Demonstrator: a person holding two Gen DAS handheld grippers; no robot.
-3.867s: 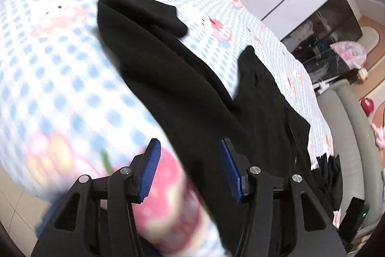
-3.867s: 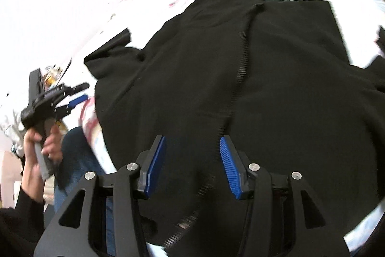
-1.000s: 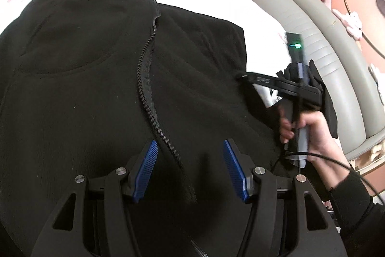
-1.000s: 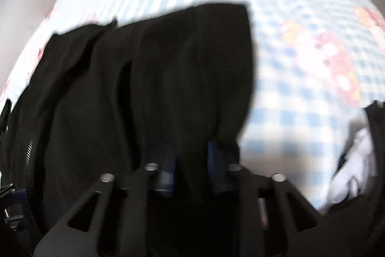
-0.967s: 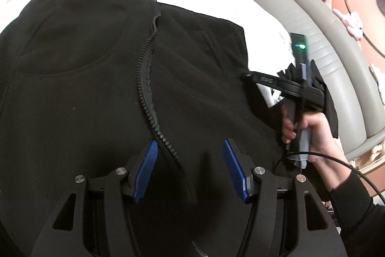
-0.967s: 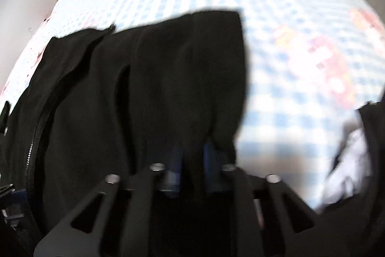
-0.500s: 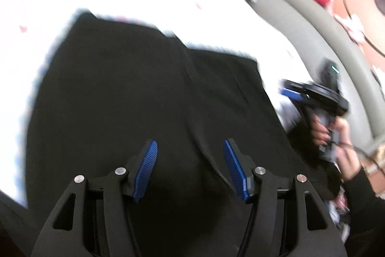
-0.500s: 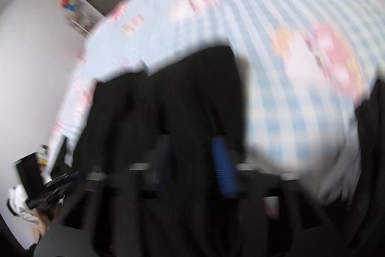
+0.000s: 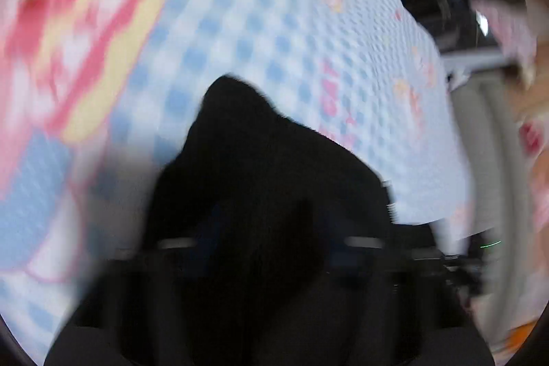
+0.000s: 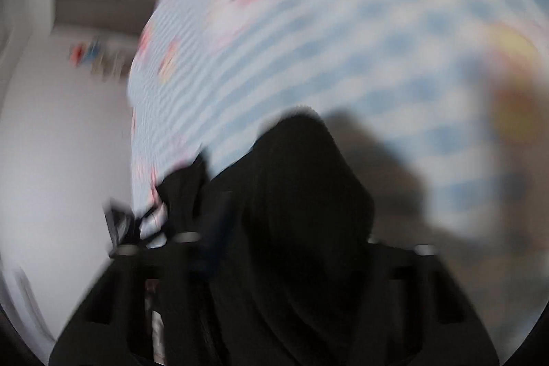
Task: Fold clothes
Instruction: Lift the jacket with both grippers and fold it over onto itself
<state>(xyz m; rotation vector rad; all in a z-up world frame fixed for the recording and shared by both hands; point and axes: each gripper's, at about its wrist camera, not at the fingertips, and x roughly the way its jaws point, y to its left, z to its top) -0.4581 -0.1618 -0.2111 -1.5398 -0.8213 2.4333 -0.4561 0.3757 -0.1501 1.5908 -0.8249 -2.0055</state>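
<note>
Both views are badly blurred. A black zip jacket lies on the bed. In the left wrist view a corner of the jacket [image 9: 260, 143] rises between the fingers of my left gripper [image 9: 271, 228]. Its jaws still stand wide and are closing around the cloth, which hides the pads. In the right wrist view another peaked end of the jacket [image 10: 302, 160] sits between the fingers of my right gripper [image 10: 284, 228]. Those jaws are also wide apart and closing on the fabric.
The blue-and-white checked bed sheet [image 9: 240, 23] with pink cartoon prints spreads out beyond the jacket. A grey sofa [image 9: 480, 143] runs along the bed's right side. In the right wrist view a white wall with a shelf [image 10: 103, 6] is on the left.
The left gripper swung from the jacket's zip to a corner at the bed's edge. The right gripper let go of the sleeve, opened, and moved onto another end of the jacket.
</note>
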